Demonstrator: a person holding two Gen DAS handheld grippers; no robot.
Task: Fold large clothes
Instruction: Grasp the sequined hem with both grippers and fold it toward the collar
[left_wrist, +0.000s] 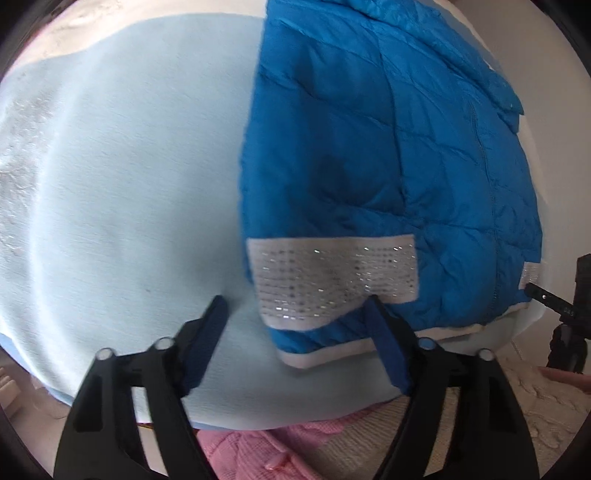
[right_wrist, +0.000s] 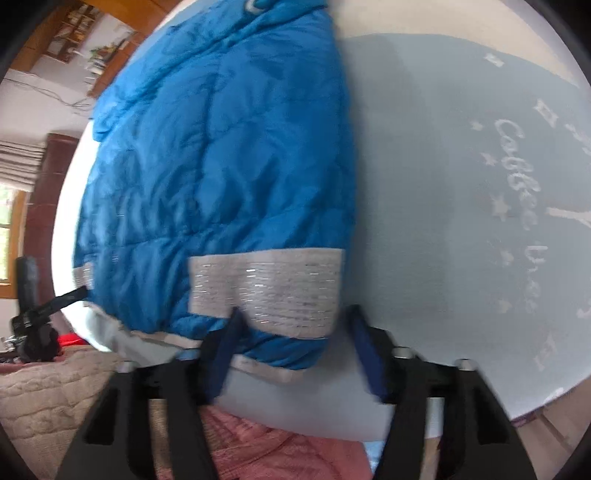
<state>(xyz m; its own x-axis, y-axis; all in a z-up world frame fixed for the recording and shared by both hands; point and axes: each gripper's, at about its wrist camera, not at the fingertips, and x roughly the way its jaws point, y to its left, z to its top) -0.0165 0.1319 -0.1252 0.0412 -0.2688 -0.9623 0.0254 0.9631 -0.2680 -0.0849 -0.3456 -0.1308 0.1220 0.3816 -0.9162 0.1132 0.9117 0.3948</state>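
Observation:
A bright blue quilted puffer jacket (left_wrist: 388, 155) lies flat on a pale blue cloth (left_wrist: 129, 184), its sleeves folded over the body. A grey sparkly cuff (left_wrist: 332, 273) lies across the near hem. My left gripper (left_wrist: 297, 301) is open, its jaws on either side of the jacket's near left corner, not closed on it. In the right wrist view the jacket (right_wrist: 221, 155) fills the left half and its grey cuff (right_wrist: 266, 291) lies near the hem. My right gripper (right_wrist: 295, 312) is open, its jaws on either side of the jacket's near right corner.
The pale cloth (right_wrist: 461, 221) carries white lettering and stars at the right. Pink knitted fabric (left_wrist: 258, 443) and cream knit (right_wrist: 44, 387) lie below the near edge. The other gripper (left_wrist: 569, 299) shows at the far right. Shelves (right_wrist: 85, 33) stand at the back left.

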